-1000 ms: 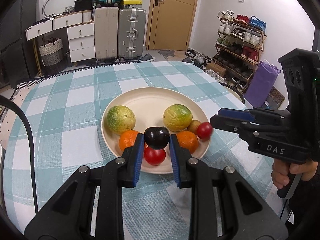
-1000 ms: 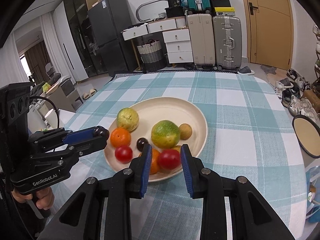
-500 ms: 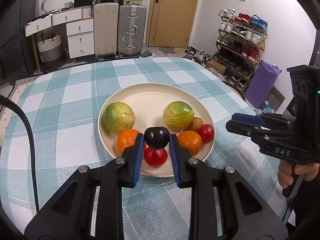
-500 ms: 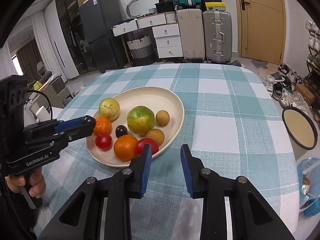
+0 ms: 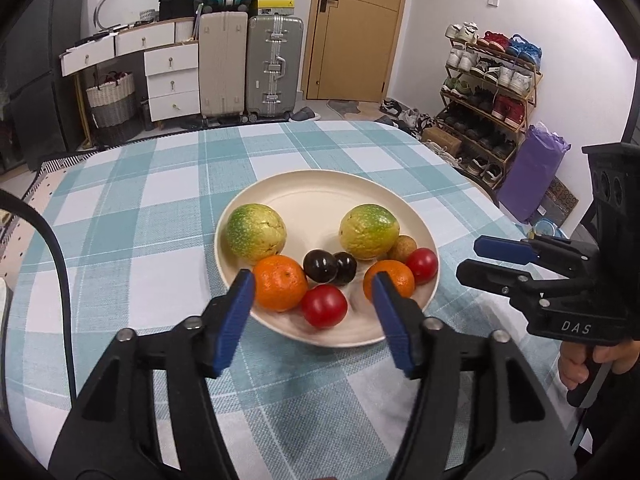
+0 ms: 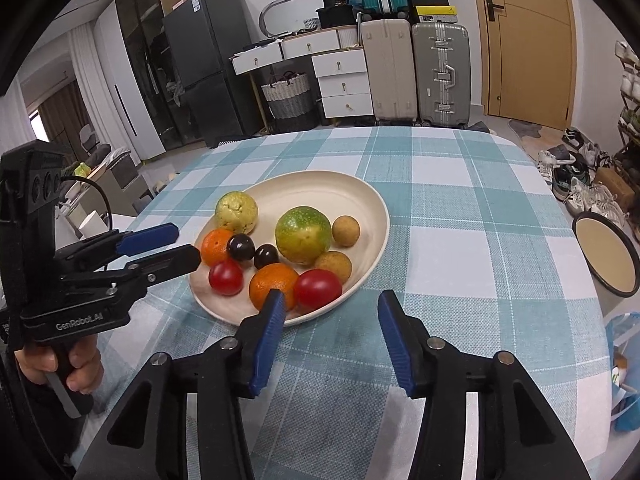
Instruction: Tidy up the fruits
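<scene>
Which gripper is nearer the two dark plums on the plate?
Left. The left gripper, jaws opening, sits just in front of the dark plums; the right gripper, also opening, hangs off the plate edge.

Two suitcases (image 5: 250, 64) stand beside a white drawer unit (image 5: 172, 76).

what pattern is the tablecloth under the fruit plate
A teal and white check on the tablecloth, clearest in the right wrist view, which shows more cloth around the plate.

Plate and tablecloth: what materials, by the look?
Plate: cream, matte with soft sheen, smooth rim; could be ceramic or melamine, can't tell which. Tablecloth: woven fabric, teal-and-white check, visible coarse weave, matte.
</scene>
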